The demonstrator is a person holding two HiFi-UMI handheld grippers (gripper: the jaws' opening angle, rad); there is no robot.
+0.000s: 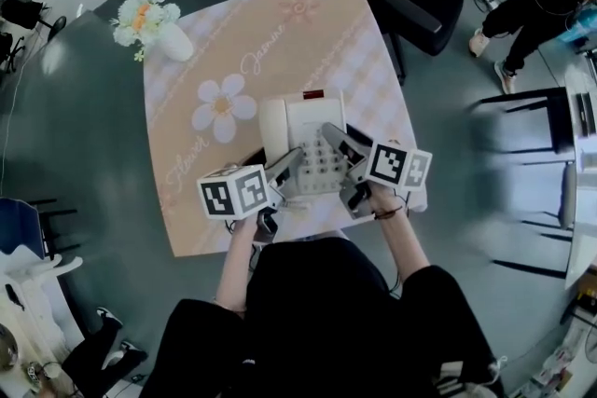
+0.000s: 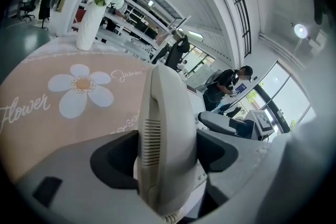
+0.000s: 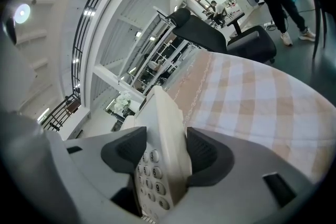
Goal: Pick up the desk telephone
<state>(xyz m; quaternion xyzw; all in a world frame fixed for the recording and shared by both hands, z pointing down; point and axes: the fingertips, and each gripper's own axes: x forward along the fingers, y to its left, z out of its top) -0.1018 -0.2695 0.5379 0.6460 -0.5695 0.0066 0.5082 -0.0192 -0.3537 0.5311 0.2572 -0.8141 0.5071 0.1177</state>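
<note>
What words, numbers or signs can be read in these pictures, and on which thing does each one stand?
"Flower": cursive print on the tablecloth, beside a printed daisy.
"Jasmine": cursive print on the same tablecloth.
"3", "6", "9", "#": keys of the keypad on the desk telephone.
The other keys are too small or hidden to read.
The cubes carry square patterns, not text.

A cream desk telephone (image 1: 306,118) is seen at the centre of the frame, near the lower edge of the surface (image 1: 187,200). Its handset (image 1: 273,128) is cradled on the left and its keypad (image 1: 322,163) is turned upward.
</note>
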